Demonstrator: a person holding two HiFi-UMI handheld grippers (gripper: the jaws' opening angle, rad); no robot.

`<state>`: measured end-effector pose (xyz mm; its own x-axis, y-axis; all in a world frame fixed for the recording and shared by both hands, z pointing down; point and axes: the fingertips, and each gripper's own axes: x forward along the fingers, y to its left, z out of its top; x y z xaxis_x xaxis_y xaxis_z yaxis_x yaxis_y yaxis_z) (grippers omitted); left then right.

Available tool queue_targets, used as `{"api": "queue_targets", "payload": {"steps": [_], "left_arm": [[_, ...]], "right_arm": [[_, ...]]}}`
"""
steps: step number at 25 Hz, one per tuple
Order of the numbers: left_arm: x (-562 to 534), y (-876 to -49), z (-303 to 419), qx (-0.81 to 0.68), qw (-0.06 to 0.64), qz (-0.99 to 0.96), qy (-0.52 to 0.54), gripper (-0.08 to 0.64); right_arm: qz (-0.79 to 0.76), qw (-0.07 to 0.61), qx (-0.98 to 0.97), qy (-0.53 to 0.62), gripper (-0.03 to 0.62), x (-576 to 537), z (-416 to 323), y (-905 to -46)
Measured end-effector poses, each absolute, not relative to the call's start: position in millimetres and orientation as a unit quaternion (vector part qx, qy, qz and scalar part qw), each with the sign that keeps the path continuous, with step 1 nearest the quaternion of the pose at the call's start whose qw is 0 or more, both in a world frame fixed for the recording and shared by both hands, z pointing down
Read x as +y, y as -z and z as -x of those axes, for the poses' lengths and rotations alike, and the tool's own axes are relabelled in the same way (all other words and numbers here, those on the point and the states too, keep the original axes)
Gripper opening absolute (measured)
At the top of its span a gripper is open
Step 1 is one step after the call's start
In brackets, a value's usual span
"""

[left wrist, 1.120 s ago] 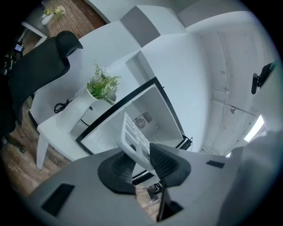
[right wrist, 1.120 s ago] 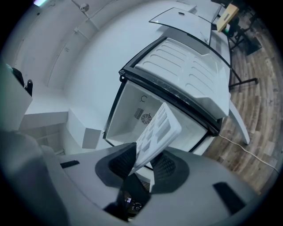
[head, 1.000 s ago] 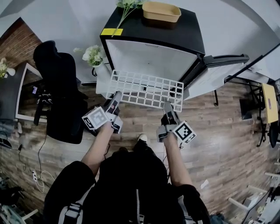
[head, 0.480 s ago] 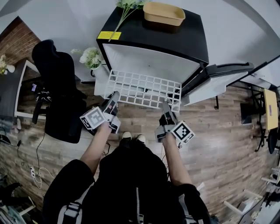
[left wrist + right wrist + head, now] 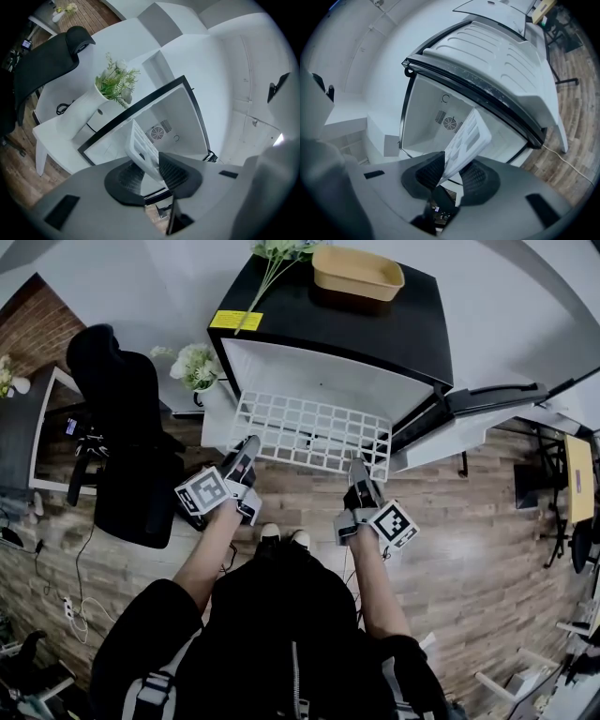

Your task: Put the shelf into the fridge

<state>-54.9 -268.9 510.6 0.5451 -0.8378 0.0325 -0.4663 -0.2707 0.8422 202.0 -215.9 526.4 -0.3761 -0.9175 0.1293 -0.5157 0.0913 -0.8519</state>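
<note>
Now the left gripper (image 5: 249,448) and the right gripper (image 5: 357,468) each pinch the near edge of the shelf (image 5: 311,432). The shelf is at the mouth of the fridge (image 5: 356,324), at 12 o'clock. It looks like the sliding-in step; next, push it level and straight.

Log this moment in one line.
left gripper: shut on shelf | right gripper: shut on shelf | fridge: door open | shelf: held at fridge mouth

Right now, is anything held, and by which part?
The shelf, by its near edge: the left claw grips near the left end, the right claw near the right end.
</note>
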Motion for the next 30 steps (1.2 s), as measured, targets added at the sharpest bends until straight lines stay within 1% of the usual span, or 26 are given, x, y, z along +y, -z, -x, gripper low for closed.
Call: {"api": "queue_targets", "payload": {"steps": [4, 8, 13, 23, 27, 30], "left_arm": [[-270, -513, 56, -0.426, 0.431, -0.765, 0.216, 0.106], [-297, -517, 55, -0.425, 0.44, -0.761, 0.215, 0.106], [-299, -519, 54, -0.421, 0.444, -0.761, 0.216, 0.106], [-315, -519, 52, -0.417, 0.444, -0.764, 0.214, 0.107], [-318, -521, 50, -0.416, 0.444, -0.765, 0.213, 0.106], [-320, -521, 50, -0.415, 0.443, -0.765, 0.214, 0.106]], "right_arm": [[0.482, 0.256, 0.717, 0.434, 0.092, -221, -194, -516], [0.495, 0.243, 0.71, 0.438, 0.092, -245, -198, -522], [0.506, 0.233, 0.704, 0.441, 0.092, -244, -200, -526], [0.519, 0.23, 0.696, 0.44, 0.092, -259, -206, -529], [0.515, 0.24, 0.697, 0.437, 0.089, -265, -205, -526], [0.526, 0.233, 0.691, 0.437, 0.088, -264, -208, -530]]}}
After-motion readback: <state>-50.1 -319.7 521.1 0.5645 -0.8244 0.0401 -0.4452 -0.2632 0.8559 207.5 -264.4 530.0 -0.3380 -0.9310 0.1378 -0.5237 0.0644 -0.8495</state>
